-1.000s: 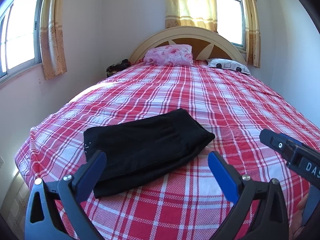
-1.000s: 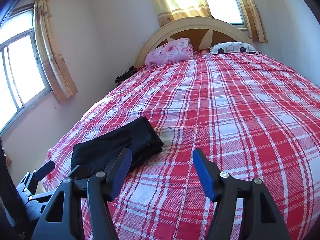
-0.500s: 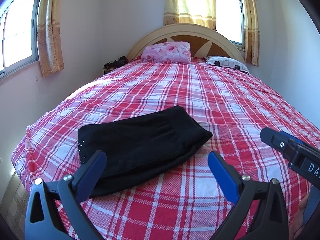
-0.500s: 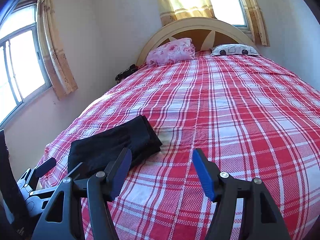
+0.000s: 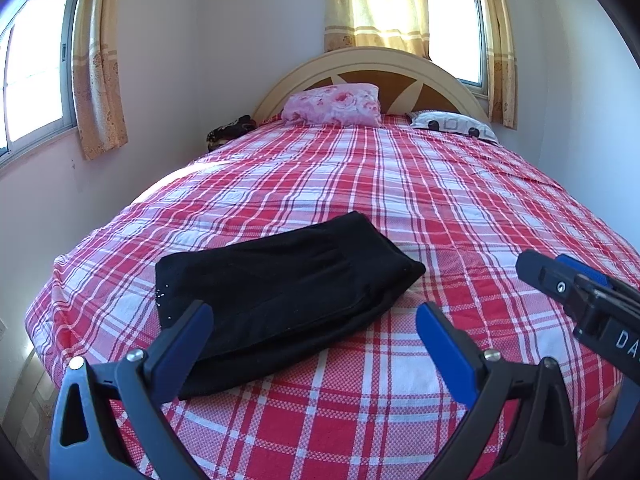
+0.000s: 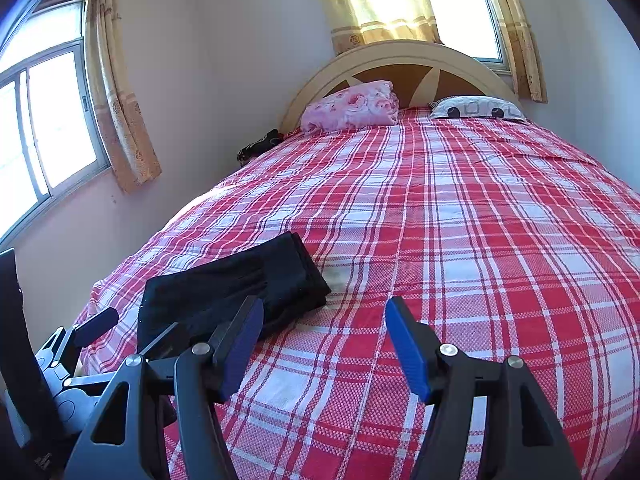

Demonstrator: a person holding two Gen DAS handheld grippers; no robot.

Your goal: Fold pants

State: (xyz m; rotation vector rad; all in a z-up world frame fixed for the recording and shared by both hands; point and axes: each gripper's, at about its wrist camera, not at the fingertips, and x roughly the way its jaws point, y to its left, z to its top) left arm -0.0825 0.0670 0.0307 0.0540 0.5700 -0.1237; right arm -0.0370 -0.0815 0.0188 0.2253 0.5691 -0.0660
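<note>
Black pants (image 5: 280, 292) lie folded in a flat stack near the foot of the bed, left of centre; they also show in the right wrist view (image 6: 236, 284). My left gripper (image 5: 314, 320) is open and empty, held above the bed just short of the pants. My right gripper (image 6: 324, 316) is open and empty, held above the bedspread to the right of the pants. The right gripper's body shows at the right edge of the left wrist view (image 5: 580, 296).
The bed has a red and white plaid cover (image 5: 400, 208) and a cream headboard (image 5: 376, 68). A pink floral pillow (image 5: 332, 104) and a white patterned pillow (image 5: 452, 124) lie at the head. A dark bundle (image 5: 228, 132) sits by the left wall. Curtained windows stand left and behind.
Both grippers have drawn back and risen slightly from the bed; the pants appear a little farther away and lie still. Both grippers stay open.
</note>
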